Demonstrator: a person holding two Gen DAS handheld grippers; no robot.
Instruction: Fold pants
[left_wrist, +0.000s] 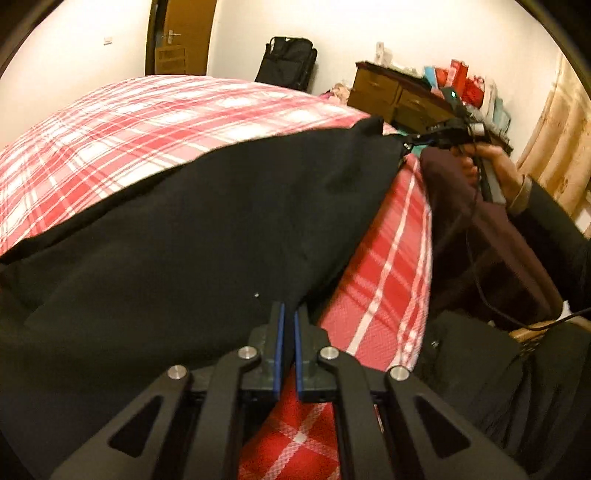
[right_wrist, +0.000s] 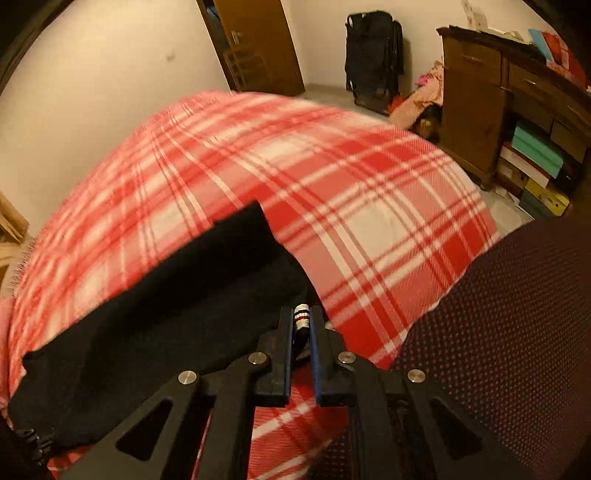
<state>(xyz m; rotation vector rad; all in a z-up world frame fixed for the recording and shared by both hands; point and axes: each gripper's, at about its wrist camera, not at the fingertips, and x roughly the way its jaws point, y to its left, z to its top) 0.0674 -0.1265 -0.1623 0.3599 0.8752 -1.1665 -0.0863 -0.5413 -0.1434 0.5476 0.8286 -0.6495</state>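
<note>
Black pants (left_wrist: 184, 240) lie stretched across a red and white plaid bed cover (left_wrist: 147, 122). At the near edge of the bed, my left gripper (left_wrist: 290, 314) is shut on one end of the pants. Far to the right, my right gripper (left_wrist: 413, 142) pinches the other end, held by a person's hand (left_wrist: 498, 173). In the right wrist view, the right gripper (right_wrist: 301, 314) is shut on the pants (right_wrist: 166, 295), with a white striped tag (right_wrist: 301, 314) between its fingers. The cloth runs away to the lower left over the cover (right_wrist: 369, 184).
A wooden dresser (right_wrist: 476, 92) with stacked boxes (right_wrist: 535, 158) stands right of the bed. A black bag (right_wrist: 373, 48) leans on the far wall beside a wooden door (right_wrist: 258, 40). Dark dotted fabric (right_wrist: 498, 314) fills the lower right. A curtain (left_wrist: 554, 147) hangs at the right.
</note>
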